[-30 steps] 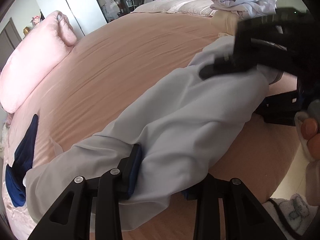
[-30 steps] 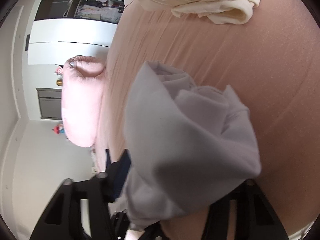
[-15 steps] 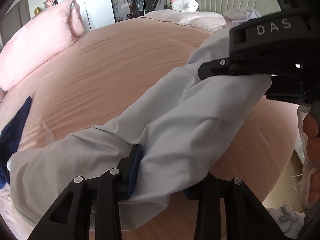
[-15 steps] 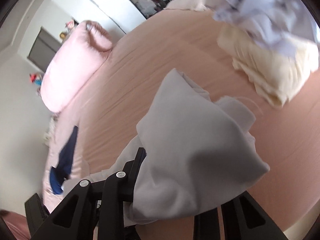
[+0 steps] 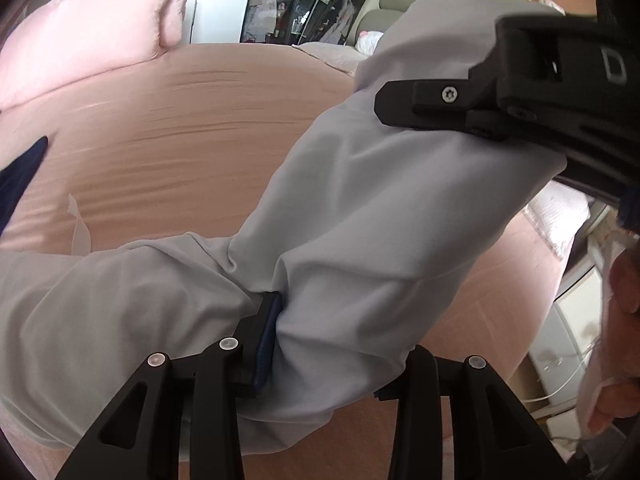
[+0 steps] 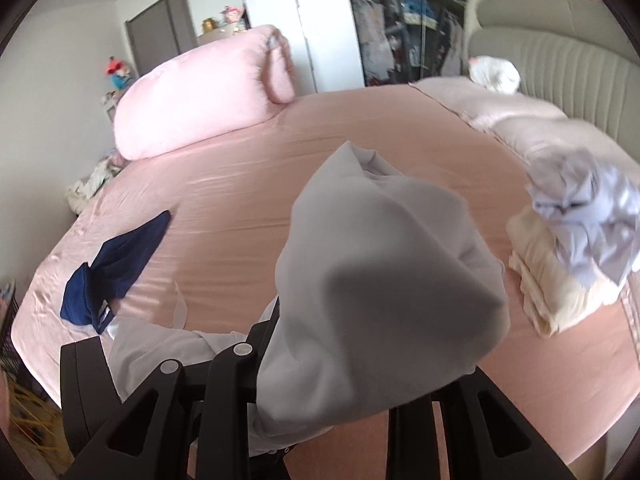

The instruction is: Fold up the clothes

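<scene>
The bed (image 6: 248, 184) is filling both views, its pink sheet running from the lower edge up to the bolster (image 6: 200, 104) at upper left. You are holding the grey garment (image 5: 360, 220) above it, stretched between both tools and crossing the left view from lower left to upper right.

Compared with a second ago, you are carrying the garment higher. The right gripper (image 5: 472, 108) is now sitting larger and nearer at the upper right of the left view. The right view, tipped sideways a second ago, is now looking level across the bed. I judge you are lifting and squaring the cloth for a fold, not laying it down yet.

Your left gripper (image 5: 328, 344) is clamping a bunched fold of the garment at the lower centre. Your right gripper (image 6: 356, 352) is pinching another part, and the cloth is draping over its tips.

At the right edge of the right view, a crumpled lilac piece (image 6: 588, 220) is lying on a folded cream stack (image 6: 548, 280). A navy garment (image 6: 116, 272) is lying at lower left.

The draped cloth is hiding the right tool's tips and the sheet below. The garment's far end is running out of frame at lower left, so I cannot tell what kind of garment it is.
</scene>
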